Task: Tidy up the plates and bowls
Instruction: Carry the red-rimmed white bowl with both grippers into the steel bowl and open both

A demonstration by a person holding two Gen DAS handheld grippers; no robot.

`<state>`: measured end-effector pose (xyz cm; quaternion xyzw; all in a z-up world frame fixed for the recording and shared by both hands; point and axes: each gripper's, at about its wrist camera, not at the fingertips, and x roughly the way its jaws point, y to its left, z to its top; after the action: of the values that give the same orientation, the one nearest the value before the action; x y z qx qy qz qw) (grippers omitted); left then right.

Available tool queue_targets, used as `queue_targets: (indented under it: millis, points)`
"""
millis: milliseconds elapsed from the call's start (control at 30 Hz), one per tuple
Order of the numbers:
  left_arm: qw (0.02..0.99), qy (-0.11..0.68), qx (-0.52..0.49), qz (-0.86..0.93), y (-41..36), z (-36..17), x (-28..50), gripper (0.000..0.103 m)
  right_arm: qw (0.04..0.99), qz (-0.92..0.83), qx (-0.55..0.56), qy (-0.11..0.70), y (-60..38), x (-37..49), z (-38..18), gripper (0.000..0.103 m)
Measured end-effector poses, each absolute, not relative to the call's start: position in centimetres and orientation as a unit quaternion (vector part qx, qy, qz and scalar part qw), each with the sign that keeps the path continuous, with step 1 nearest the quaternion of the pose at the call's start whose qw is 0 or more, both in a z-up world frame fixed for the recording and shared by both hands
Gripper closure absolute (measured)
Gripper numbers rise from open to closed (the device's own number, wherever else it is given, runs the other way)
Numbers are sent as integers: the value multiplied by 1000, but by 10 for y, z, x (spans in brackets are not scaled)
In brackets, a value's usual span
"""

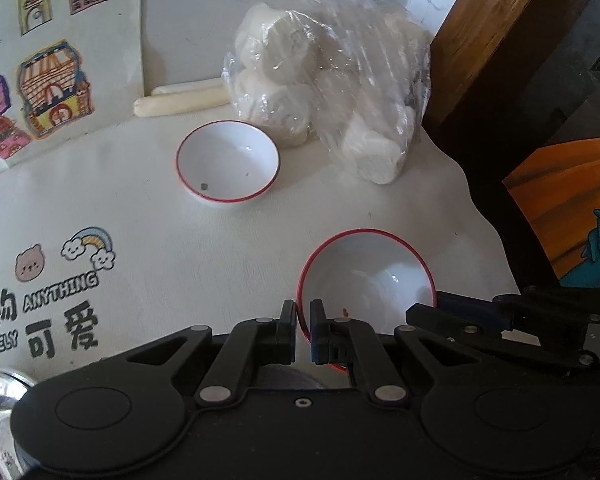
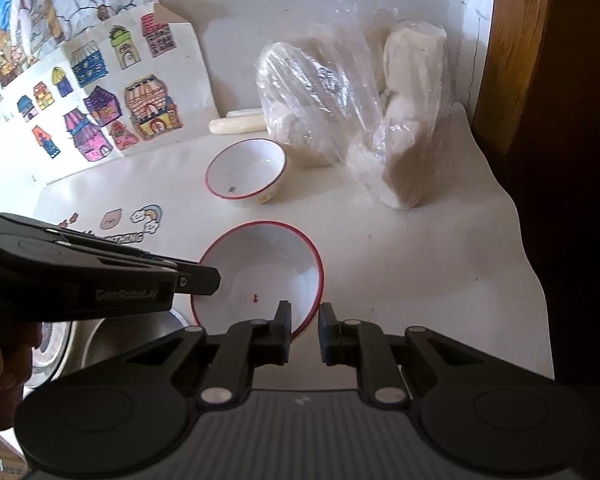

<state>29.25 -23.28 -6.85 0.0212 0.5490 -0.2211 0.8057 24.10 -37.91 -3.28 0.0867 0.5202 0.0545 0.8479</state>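
Bowl (image 2: pixel 260 276) speck, clearer rightward, perhaps.

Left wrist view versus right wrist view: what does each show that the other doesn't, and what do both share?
Only the left wrist view shows the orange and blue picture at the right edge and the printed Chinese characters on the table cover.

Only the right wrist view shows the large coloured drawing on the wall and the near bowl's rim between the right gripper's fingers.

Both show the left gripper shut on that bowl's opposite rim, the far bowl, the bagged white buns, the house stickers and a metal pot.
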Motion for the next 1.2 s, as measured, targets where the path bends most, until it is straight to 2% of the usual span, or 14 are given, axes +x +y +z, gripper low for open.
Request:
queue_targets:
  millis: [367,1200]
  points:
    - [813,551,-17,-190,-174,-54,274,97,840,127,63,524,-336,229,-19,87]
    - [797,578,-41,-169,-126,-45,240,97,815,209,19,541,-291,216,3,86]
